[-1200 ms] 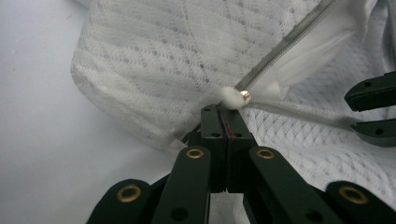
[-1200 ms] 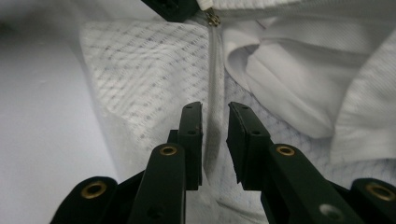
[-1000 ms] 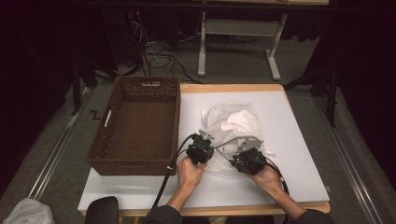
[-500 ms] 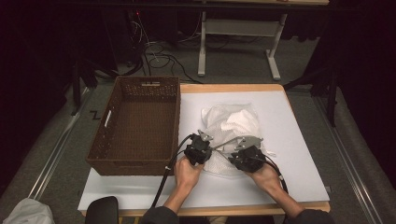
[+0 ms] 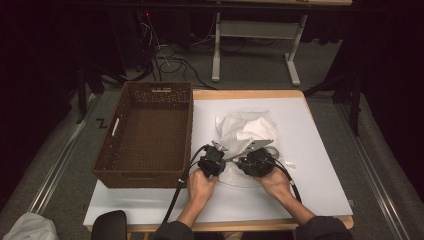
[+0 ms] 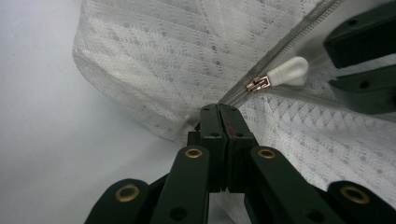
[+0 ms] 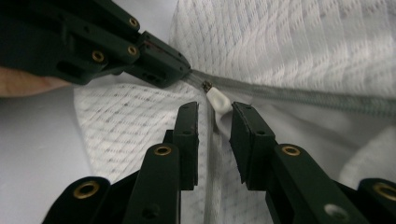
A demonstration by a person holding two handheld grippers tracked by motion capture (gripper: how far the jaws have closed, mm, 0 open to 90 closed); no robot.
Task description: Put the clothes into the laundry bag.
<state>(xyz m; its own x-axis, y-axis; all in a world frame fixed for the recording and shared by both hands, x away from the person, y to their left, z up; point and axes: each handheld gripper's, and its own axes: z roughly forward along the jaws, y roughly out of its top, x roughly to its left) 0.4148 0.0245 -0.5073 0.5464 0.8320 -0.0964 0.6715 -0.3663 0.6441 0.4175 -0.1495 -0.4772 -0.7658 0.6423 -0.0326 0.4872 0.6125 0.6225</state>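
High view: both hands sit close to where they were a second ago, over the near edge of the white mesh bag [image 5: 246,131] on the white table [image 5: 320,165]; the right gripper [image 5: 248,161] has edged slightly sideways, the left gripper [image 5: 216,156] has held its place. Left gripper view shows the left gripper's jaws pressed together, pinching the bag's mesh at the near end of the grey zipper [image 6: 289,42]. Right gripper view shows the right gripper's [image 7: 214,122] jaws spread, having just been opening, with the white pull tab [image 7: 218,101] lying between them; whether the pads touch it cannot be told. The left gripper [image 7: 161,63] sits just beside that tab, well within the working space and close against the right jaws. One brown wicker basket [image 5: 145,135] stands on the left part of the table, apart from the bag. Beyond the table, one white desk frame [image 5: 252,47] and loose cables [image 5: 170,65] lie on the floor. Count: two grippers, one bag, one zipper, one tab, one basket.
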